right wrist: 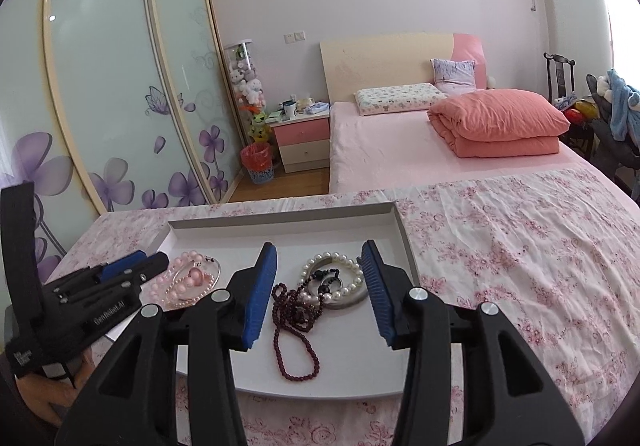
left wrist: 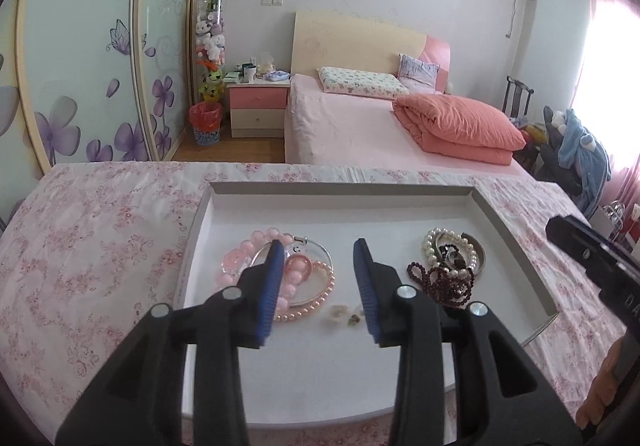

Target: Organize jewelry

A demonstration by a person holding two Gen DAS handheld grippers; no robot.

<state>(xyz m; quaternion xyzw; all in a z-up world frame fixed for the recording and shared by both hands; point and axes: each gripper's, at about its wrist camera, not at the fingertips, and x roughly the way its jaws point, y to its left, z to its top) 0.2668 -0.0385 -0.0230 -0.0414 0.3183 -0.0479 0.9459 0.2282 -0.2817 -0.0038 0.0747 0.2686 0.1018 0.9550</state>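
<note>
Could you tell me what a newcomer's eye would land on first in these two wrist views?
Probably the white tray on the floral cloth, holding two heaps of jewelry: pink bead and pearl bracelets on its left, white pearl bracelets tangled with a dark red bead necklace on its right. The open left gripper and right gripper hang over them, holding nothing.
</note>
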